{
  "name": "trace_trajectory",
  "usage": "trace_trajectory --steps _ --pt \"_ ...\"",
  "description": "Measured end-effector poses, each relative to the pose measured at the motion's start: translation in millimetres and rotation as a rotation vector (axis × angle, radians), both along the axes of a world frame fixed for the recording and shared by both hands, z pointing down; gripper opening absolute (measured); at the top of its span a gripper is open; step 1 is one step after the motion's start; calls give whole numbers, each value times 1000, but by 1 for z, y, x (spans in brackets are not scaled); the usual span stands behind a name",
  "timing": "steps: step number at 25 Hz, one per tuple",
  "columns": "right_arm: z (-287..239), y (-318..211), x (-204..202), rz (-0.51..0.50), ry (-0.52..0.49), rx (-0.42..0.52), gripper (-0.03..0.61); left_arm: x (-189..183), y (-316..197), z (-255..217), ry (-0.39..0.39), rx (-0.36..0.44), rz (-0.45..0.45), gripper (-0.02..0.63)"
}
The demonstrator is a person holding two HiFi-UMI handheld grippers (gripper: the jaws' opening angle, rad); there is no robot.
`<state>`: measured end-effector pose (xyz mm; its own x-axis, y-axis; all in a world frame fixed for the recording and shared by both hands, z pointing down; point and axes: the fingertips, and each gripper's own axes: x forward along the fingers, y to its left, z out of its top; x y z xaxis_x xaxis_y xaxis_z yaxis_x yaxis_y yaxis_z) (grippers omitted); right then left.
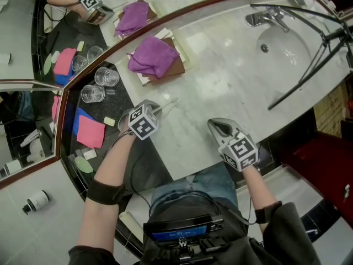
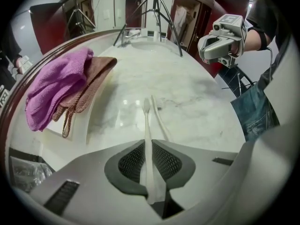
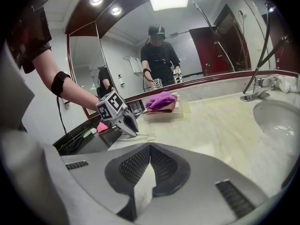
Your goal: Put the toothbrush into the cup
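The toothbrush [image 2: 147, 121] runs straight out from between the jaws of my left claw [image 2: 148, 146]. Its pale handle is caught between the two ribbed pads, and its bristled head points away from me across the white marble bench [image 2: 201, 97]. The jaws stand almost together, parted only by the thin handle. Both pads press on it, so this claw is gripping the toothbrush partway along its handle. The claw points steeply down at the bench, close to the front edge.

I cannot tell whether the brush head rests on the marble or sits just clear of it. Just to its right a second toothbrush shape [image 2: 161, 121] lies on the marble, angled slightly away. It may be another brush or a reflection in the polished stone; I cannot say which.

The glass cups [image 1: 106, 76] stand on the dark part of the bench, near my left claw but apart from it, on its left and a little beyond it. Beyond the claw a purple cloth [image 2: 56, 86] lies over a brown cloth [image 2: 89, 86].

My right claw [image 3: 150, 149] is closed, pads together with nothing between them. It hovers over the front of the bench, well to the right of the toothbrush and touching nothing. The sink [image 1: 281, 46] lies farther right.
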<state>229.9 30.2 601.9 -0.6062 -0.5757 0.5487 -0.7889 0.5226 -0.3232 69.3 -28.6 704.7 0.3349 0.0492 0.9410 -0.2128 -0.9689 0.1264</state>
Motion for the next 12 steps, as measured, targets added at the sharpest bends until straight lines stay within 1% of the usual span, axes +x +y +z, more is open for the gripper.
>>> trace_trajectory --steps 7,12 --pt "2 -2 1 2 -4 5 12 -1 -1 -3 15 19 -31 34" --pt "3 -4 -2 -1 1 11 12 -4 -2 -17 40 36 -55 34"
